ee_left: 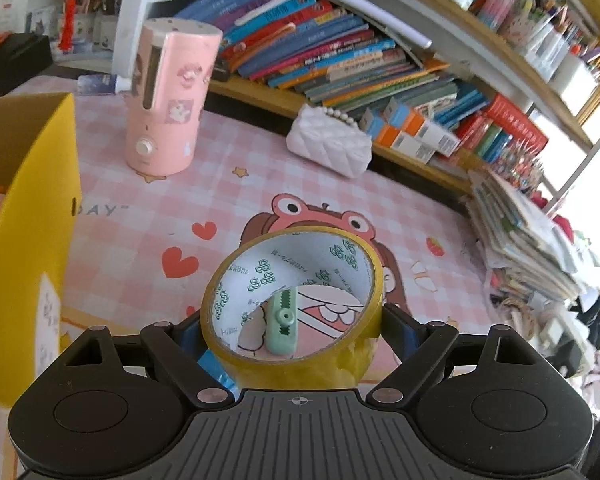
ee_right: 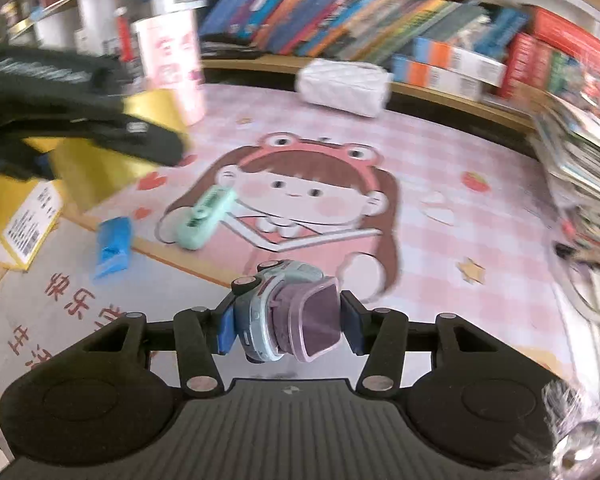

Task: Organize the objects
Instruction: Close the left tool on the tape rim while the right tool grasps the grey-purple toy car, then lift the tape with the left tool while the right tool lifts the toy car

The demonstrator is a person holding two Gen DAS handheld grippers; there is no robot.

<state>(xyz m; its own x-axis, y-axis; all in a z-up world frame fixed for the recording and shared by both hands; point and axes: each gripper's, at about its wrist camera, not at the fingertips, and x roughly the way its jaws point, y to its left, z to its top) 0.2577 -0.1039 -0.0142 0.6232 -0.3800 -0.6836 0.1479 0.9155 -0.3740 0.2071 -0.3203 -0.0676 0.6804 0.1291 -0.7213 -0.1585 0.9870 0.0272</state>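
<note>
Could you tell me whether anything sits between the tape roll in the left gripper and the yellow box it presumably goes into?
Nothing visible does. The left gripper holds the tape roll clear of the mat, and the yellow box stands open just to its left, with only bare pink mat between them. The mint clip lies beneath the roll.

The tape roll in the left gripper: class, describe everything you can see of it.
The tape roll is a wide ring of yellowish, glossy tape on a white card core printed with green logos and small text. It is held off the table in the left gripper, whose blue pads press its outer sides. Its open centre faces the camera; through it the pink mat and a mint-green clip show. The core's inner edge looks torn.
</note>
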